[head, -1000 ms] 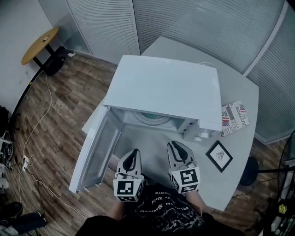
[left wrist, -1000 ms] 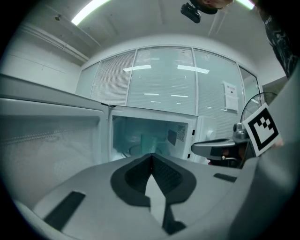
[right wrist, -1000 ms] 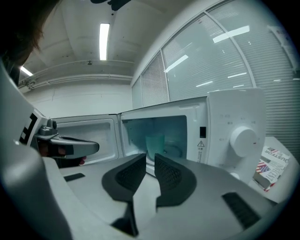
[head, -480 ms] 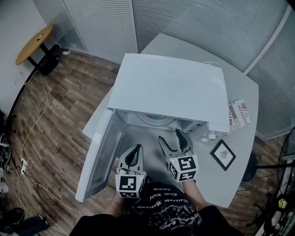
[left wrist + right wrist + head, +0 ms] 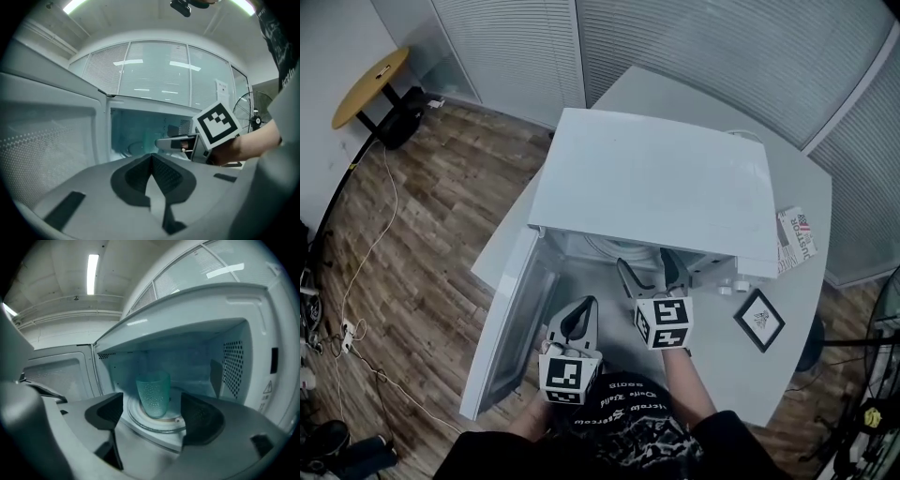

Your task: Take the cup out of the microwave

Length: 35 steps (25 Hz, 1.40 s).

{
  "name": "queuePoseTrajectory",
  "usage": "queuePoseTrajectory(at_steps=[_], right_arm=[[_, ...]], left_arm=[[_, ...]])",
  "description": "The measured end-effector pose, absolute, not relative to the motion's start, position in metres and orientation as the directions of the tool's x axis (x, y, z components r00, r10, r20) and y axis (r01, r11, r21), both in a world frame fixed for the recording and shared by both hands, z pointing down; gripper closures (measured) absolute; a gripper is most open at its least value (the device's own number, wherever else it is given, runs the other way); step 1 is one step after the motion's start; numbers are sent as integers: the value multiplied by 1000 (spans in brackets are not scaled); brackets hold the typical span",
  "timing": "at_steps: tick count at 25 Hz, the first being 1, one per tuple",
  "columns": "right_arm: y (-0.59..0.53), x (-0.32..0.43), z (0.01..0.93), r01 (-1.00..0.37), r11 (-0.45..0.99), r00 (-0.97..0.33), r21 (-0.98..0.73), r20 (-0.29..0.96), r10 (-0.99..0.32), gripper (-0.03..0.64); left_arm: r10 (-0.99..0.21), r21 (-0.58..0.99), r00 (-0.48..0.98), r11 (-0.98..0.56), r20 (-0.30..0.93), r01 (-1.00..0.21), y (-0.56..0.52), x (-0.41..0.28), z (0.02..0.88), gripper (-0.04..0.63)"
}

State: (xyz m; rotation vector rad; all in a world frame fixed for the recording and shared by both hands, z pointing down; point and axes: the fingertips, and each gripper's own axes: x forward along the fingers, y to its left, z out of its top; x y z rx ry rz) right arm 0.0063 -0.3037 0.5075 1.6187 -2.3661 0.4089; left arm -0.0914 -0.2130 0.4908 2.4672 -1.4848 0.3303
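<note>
Teal cup point(image 5: 153, 392) upright on the turntable point(image 5: 156, 424), right gripper point(image 5: 152, 414) at the oven mouth.
My right gripper's jaws have just been opening and now stand spread wide, with no pad on anything. The cup stands dead ahead at 12 o'clock, deep inside the microwave point(image 5: 656, 178), apart from both pads. In the head view my left gripper point(image 5: 151, 161) waits at 7 o'clock of the right one, outside the cavity, jaws pressed together on nothing. Door point(image 5: 502, 328) hangs open at 9 o'clock. White table point(image 5: 741, 375) underneath, with a framed picture point(image 5: 759, 319) at 3 o'clock.
</note>
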Motion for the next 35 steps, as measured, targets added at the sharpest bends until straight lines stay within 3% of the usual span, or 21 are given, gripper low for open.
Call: queuePoseTrajectory(at_steps=[35], right_arm=[[-373, -19, 529, -921, 389, -363, -11, 386, -848, 241]], left_arm=[[-812, 129, 458, -443, 362, -887, -227, -98, 513, 589]])
